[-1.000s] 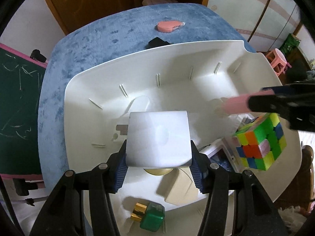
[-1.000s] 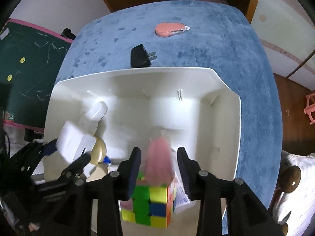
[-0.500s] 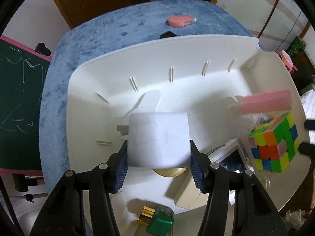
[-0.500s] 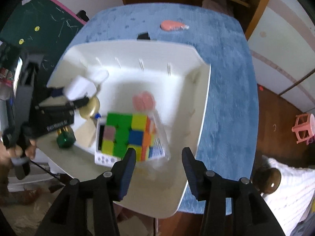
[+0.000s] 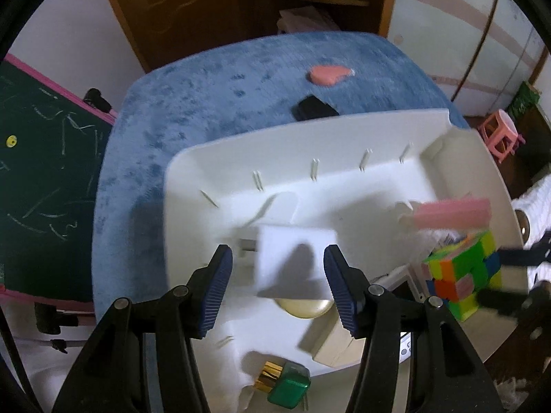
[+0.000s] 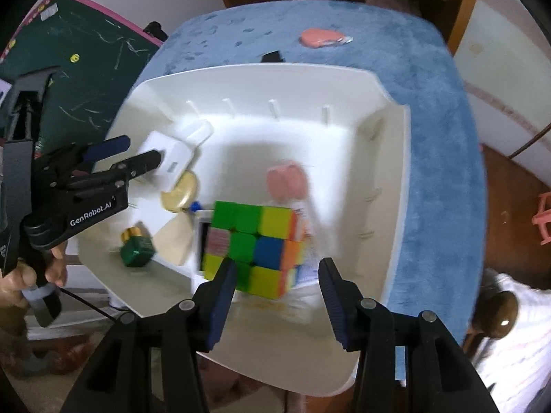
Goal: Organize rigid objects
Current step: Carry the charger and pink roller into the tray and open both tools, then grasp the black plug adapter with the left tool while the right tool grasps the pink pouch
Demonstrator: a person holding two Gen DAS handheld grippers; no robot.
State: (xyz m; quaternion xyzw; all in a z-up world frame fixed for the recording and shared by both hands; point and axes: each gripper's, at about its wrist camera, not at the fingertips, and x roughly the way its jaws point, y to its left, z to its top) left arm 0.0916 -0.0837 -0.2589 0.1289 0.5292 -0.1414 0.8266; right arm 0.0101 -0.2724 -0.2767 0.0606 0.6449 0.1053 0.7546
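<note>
A white bin point(image 5: 213, 158) point(image 6: 396, 179) sits on a blue table. My left gripper point(image 5: 277, 287) is open above a white box-shaped charger point(image 5: 292, 261) point(image 6: 168, 161), which lies free in the bin. My right gripper point(image 6: 277, 299) is open above a colourful puzzle cube point(image 6: 255, 244) point(image 5: 461, 278). A pink cylinder point(image 5: 451, 213) point(image 6: 286, 182) lies behind the cube. A green and gold block point(image 5: 287, 385) point(image 6: 136, 249), a round gold disc point(image 6: 180, 194) and a beige piece point(image 6: 172, 241) also lie in the bin.
On the blue table point(image 5: 206, 96) behind the bin lie a black plug point(image 5: 313, 108) point(image 6: 272, 56) and a pink tape dispenser point(image 5: 329, 74) point(image 6: 322, 38). A green chalkboard point(image 5: 41, 158) stands at the left. A pink stool point(image 5: 501, 134) stands on the floor at the right.
My left gripper has opened and let go of the white charger, then pulled back. My right gripper, open since letting go of the pink cylinder, has drawn back over the cube.
</note>
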